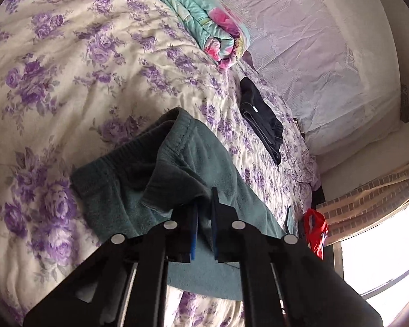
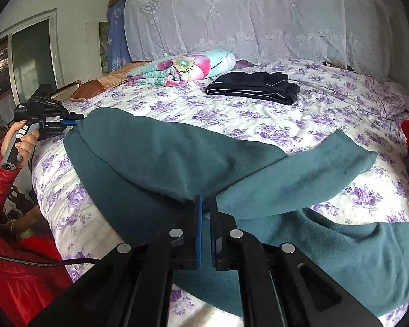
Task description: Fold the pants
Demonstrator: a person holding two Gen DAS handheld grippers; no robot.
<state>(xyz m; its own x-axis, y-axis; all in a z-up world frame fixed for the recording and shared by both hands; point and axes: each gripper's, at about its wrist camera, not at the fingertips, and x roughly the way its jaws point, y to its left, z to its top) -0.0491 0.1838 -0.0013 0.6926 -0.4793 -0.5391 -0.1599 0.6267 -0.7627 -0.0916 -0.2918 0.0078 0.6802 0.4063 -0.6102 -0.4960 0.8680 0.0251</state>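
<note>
Teal fleece pants [image 2: 155,152] lie spread on a bed with a purple-flowered cover [image 2: 231,114]. My right gripper [image 2: 206,200] is shut on a fold of the pants near the crotch; one leg [image 2: 313,163] runs off to the right, another [image 2: 354,256] lies below it. My left gripper [image 2: 77,122], seen at the left edge of the bed, is shut on the pants' waist end. In the left wrist view the left gripper [image 1: 204,204] pinches the teal fabric [image 1: 139,169] by the waistband.
Folded black pants [image 2: 253,87] lie toward the head of the bed, also in the left wrist view [image 1: 261,117]. A folded floral quilt [image 2: 182,66] sits by the lace-covered headboard [image 2: 259,13]. A red bag [image 1: 315,229] hangs by the window.
</note>
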